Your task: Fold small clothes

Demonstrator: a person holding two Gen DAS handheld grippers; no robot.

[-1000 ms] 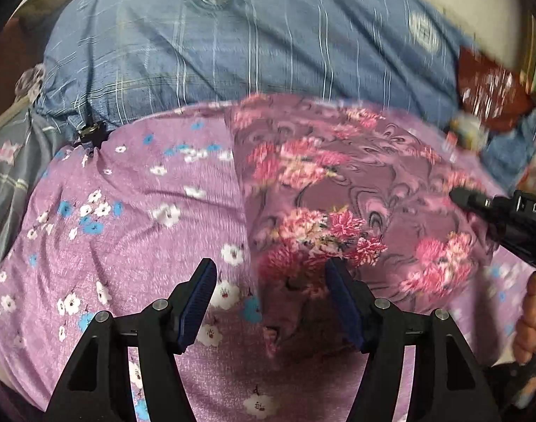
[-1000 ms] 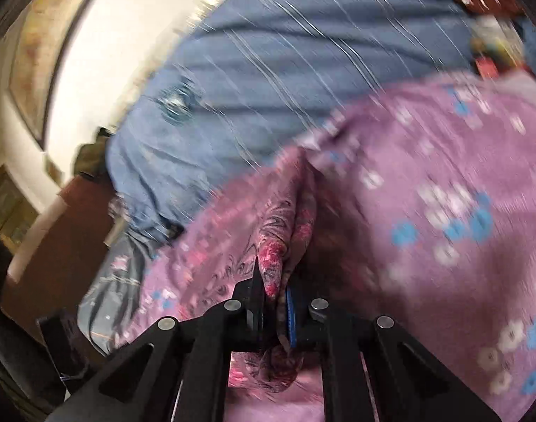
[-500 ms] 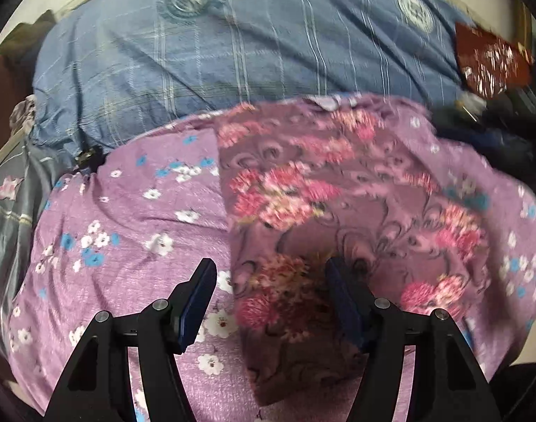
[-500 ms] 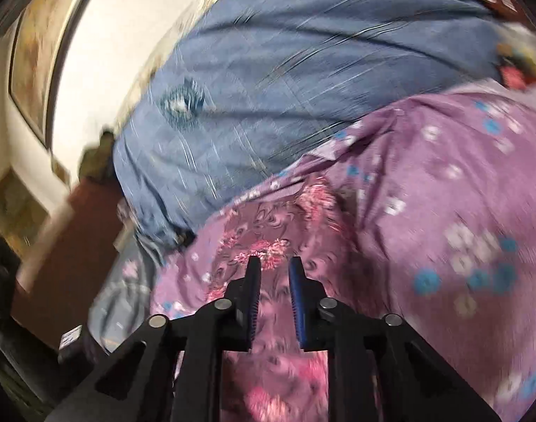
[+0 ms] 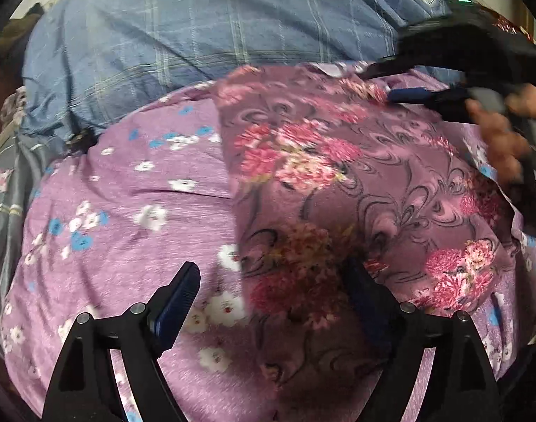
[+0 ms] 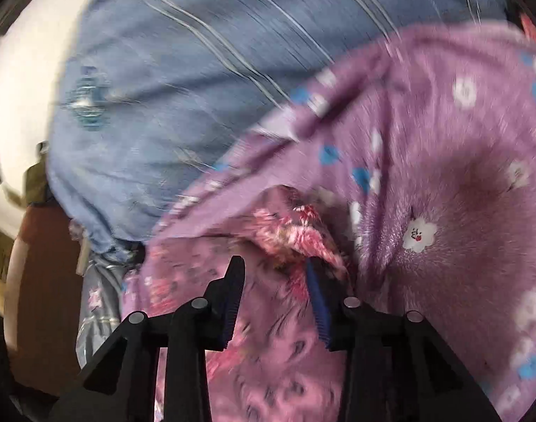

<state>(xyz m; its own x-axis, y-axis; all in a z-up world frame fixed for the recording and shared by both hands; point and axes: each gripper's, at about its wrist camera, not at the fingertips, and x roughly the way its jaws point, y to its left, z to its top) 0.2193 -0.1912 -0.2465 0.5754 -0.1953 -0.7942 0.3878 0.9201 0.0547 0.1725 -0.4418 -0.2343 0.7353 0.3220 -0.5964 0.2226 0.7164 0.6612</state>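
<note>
We worked over a bed whose lilac sheet (image 5: 134, 211), dotted with white and blue flowers, carried everything, with a blue checked quilt (image 5: 197, 35) bunched along its far side. On the sheet lay the garment (image 5: 355, 183), a mauve cloth with pink blooms and dark swirls, spread mostly flat to the right of the left wrist view and reaching from the quilt's edge down toward the near edge of the sheet. We judged it thin, light and limp: it would drape and slide over the sheet, crease wherever it was pinched, and give no resistance, so the best hold seemed a corner or hem, with a second hold on the matching corner to keep an edge straight. At its far right corner one lip stood up in a small ridge, seen close in the right wrist view, and that looked a ready place to pinch. Our right gripper (image 6: 275, 292) hung low over that ridge, tilted and pointing along the cloth toward the quilt, jaws apart at a middling gap and holding nothing, though blur hid whether a fingertip brushed the fabric. Our left gripper (image 5: 273, 288) sat near the garment's near left edge, jaws spread wide and empty, straddling the border between cloth and sheet, fingers aimed forward and slightly down
</note>
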